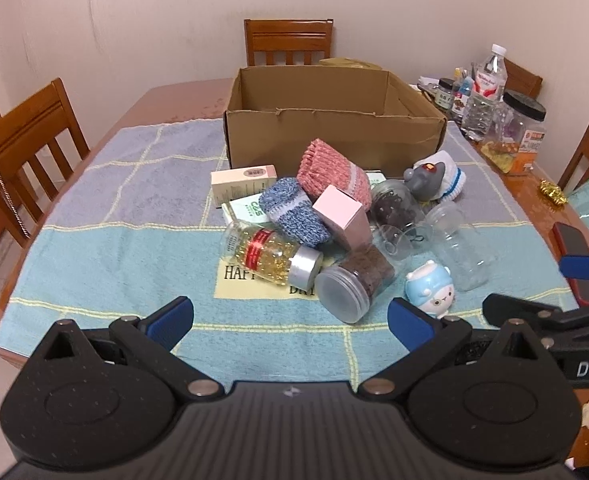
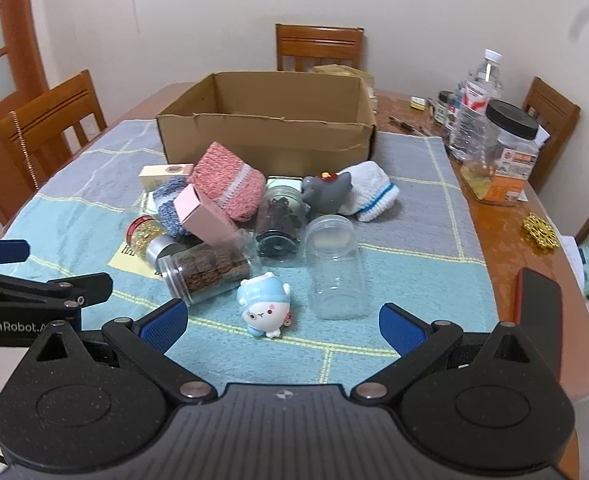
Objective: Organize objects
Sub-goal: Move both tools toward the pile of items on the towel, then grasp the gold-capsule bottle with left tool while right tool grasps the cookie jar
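The left tool (image 1: 290, 318) and the right tool (image 2: 284, 320) both hover spread and empty over the near edge of the towel (image 1: 94, 256) on the counter (image 2: 506, 232), short of the pile. Nothing looks packed yet: the cardboard box (image 1: 334, 136) stands open behind the heap, seemingly empty. The best first pick is probably a loose piece on the near fringe. The blue-and-white toy (image 2: 264, 304) lies in front of the box, nearest the right tool, apart from the rest. It is small, rounded and glossy, so I would close across its widest part. The empty clear jar (image 2: 334, 268) lies on its side just beside the toy and may roll. The jar of brown pieces (image 1: 358, 282) props up the pink carton (image 1: 340, 216), so leave it for later.
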`<state>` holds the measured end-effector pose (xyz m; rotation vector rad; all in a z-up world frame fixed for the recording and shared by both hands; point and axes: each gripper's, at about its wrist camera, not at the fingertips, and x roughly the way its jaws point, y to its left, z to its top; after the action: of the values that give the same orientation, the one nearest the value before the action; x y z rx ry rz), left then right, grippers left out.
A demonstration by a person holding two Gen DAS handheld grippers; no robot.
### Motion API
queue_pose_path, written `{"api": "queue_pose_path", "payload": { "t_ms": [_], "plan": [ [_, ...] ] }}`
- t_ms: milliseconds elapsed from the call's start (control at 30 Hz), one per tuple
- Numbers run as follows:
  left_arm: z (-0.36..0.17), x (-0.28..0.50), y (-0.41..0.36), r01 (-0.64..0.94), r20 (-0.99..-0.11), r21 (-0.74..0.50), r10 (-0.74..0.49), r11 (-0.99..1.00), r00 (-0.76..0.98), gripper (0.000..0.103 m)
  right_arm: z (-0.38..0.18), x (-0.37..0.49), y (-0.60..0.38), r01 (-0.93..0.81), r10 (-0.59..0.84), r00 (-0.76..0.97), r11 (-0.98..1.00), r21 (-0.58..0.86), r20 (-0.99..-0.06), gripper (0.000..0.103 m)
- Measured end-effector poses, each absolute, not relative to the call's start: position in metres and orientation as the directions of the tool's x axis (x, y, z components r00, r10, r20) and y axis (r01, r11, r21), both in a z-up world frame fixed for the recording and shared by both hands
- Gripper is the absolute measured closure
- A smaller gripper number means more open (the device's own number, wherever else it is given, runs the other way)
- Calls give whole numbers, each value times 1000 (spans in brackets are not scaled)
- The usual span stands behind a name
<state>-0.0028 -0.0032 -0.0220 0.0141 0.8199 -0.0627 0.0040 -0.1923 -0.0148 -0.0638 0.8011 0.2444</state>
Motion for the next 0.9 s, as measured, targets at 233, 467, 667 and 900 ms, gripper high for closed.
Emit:
{"api": "queue_pose_path", "payload": {
  "t_ms": [233,467,667,900],
  "plan": [
    [-29,7,1,69,-738,-7,-51,998,673,1,-21,7,-187,-297,240,655,954,48,-717,0],
    [-41,25,12,85,-754,-12,-65,996,654,1,-32,18,-178,-331,282,639,941,75,-716,0],
    [-56,44,22,118,-771,-8,-81,993,631,1,-42,29,-165,-341,278,622,938,66,-732,0],
    [-67,68,28,168,-774,-22,-123,986,621,1,-55,47,-151,-340,270,593,938,68,-758,0]
  ]
}}
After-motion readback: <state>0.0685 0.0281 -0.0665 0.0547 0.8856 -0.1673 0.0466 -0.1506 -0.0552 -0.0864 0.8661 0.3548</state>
